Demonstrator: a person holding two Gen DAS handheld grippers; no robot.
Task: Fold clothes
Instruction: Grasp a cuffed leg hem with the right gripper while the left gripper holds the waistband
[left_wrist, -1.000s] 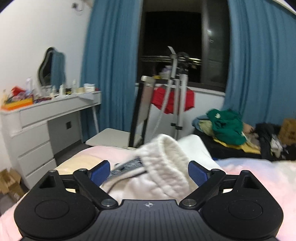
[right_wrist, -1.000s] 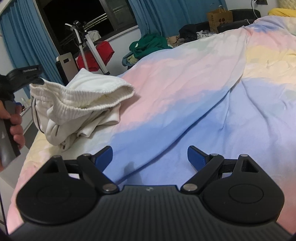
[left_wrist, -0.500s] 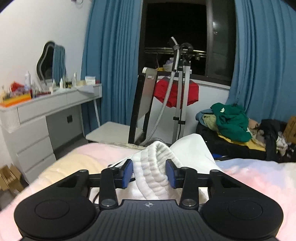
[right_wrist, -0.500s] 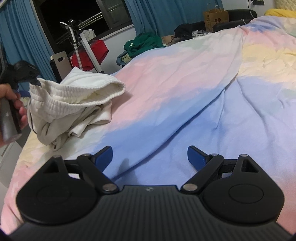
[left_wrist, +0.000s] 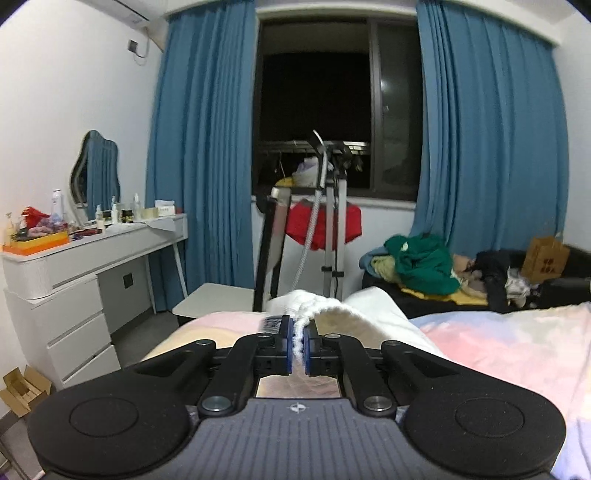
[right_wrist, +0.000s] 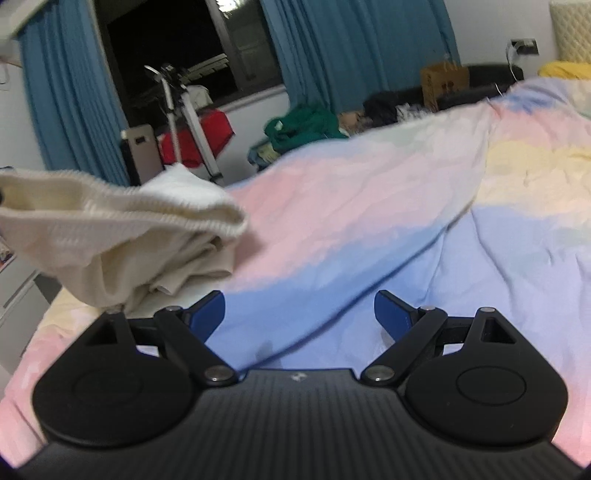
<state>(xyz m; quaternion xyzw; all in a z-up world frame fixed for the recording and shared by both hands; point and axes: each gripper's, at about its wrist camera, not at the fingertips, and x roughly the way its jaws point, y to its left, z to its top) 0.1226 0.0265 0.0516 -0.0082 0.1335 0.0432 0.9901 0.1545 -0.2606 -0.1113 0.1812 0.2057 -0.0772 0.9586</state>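
White knit garment (right_wrist: 110, 236): left gripper (left_wrist: 298, 347) fingers pinch its ribbed hem; right gripper (right_wrist: 299, 314), fingers wide, lies right of it.

Left gripper (left_wrist: 298, 347): matte black ribbed housing, round side discs, silver pivot screws, blue pads. Right gripper (right_wrist: 299, 314): identically built; small white emblem noted on housing.

Cream ribbed garment (right_wrist: 122, 225), pastel pink-blue-yellow bedspread (right_wrist: 369, 229), blue curtains (left_wrist: 491, 147)

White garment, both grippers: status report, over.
Left gripper shut on white garment's ribbed edge. Right gripper open, empty, above the duvet. Garment unfolded, bunched. Nothing in the way.
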